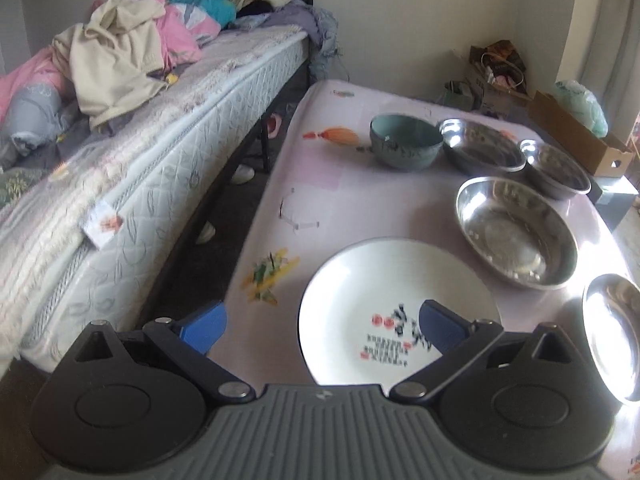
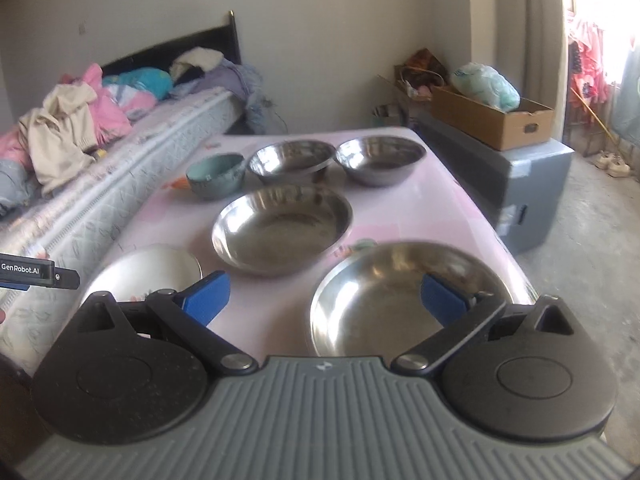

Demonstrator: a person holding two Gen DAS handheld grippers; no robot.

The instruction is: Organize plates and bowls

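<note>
A pink-clothed table [image 1: 340,208] carries a white plate [image 1: 384,292] with red and black print at the near left. A teal ceramic bowl [image 2: 216,174] stands at the back left, with two steel bowls [image 2: 292,158] [image 2: 380,158] to its right. A wide steel dish [image 2: 280,226] sits mid-table and another steel dish [image 2: 400,292] lies near the right front. My left gripper [image 1: 322,326] hovers open over the white plate's near rim. My right gripper [image 2: 326,300] hangs open above the near steel dish's left edge. Neither holds anything.
A bed [image 1: 132,168] piled with clothes runs along the table's left side, with a narrow dark gap between. A grey case [image 2: 512,184] bearing a cardboard box [image 2: 492,120] stands off the table's right edge. Bags [image 1: 496,68] sit in the far corner.
</note>
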